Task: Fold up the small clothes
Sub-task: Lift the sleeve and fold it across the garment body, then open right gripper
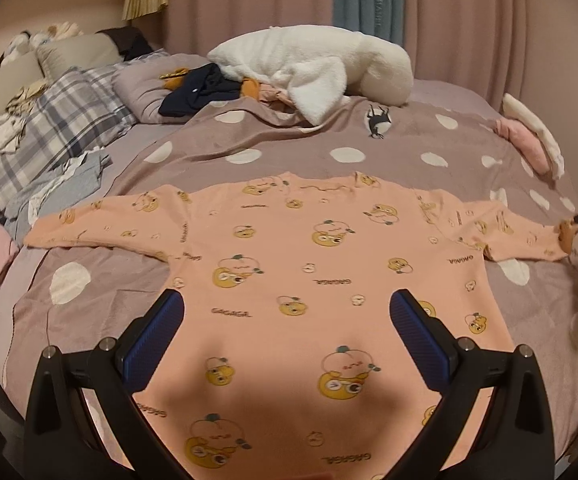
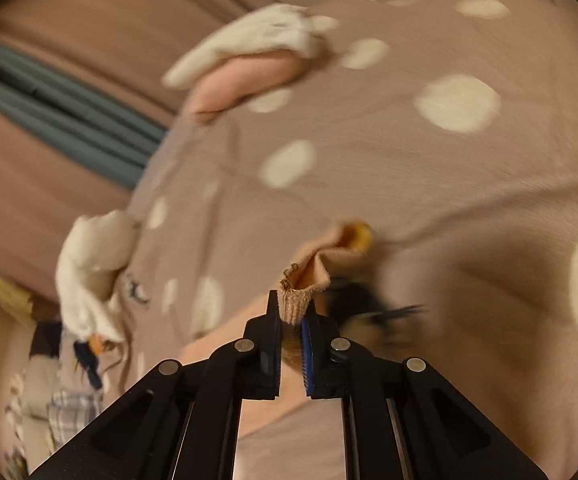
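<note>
Right gripper (image 2: 294,314) clamped on ribbed cuff (image 2: 295,304) of peach cartoon-print long-sleeve top (image 1: 289,264), spread flat mid-frame on dotted mauve bedspread (image 1: 329,136); thin pinch may slip, dropping sleeve; left gripper (image 1: 287,312) open above hem.

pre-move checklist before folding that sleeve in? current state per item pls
1. Right tool shut on sleeve cuff: ok.
2. Left tool open, nothing between its fingers: ok.
3. Peach shirt body spread flat on the dotted bedspread: ok.
4. Other sleeve laid out straight: ok.
5. Fold path over the shirt free of clutter: ok.
6. Cuff grip depth enough to hold through the fold: cannot tell.
</note>
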